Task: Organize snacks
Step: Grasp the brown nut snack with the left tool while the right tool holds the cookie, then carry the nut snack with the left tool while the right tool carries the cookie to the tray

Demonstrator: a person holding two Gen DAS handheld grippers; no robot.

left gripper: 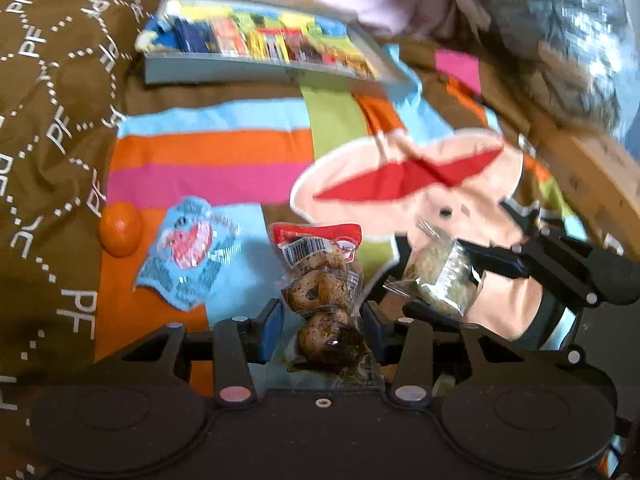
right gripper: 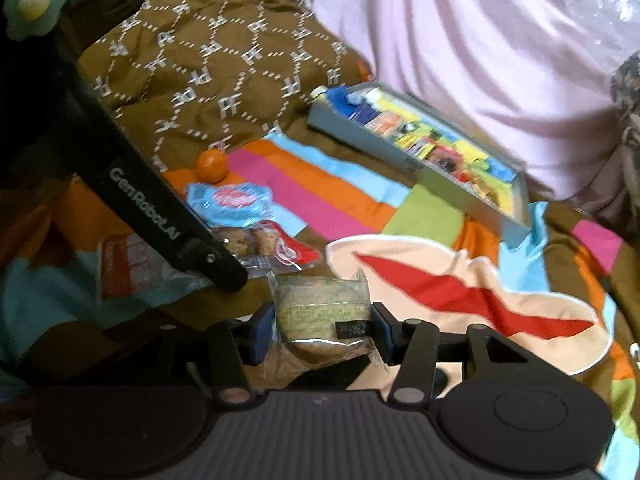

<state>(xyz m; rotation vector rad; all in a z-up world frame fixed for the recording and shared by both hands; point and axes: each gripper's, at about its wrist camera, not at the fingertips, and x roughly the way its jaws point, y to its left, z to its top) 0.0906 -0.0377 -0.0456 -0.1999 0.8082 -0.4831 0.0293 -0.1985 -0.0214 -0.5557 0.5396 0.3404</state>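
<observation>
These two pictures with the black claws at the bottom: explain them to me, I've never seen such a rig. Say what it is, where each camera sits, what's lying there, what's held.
A person holds a two-finger gripper in each hand, each with its own camera looking along its fingers.

Left camera: the left gripper clamps a clear pack of brown cookies.

Right camera: the right gripper clamps a greenish wrapped cake.

On the colourful bedspread lie an orange, a blue snack packet and a grey tray filled with snacks.
</observation>
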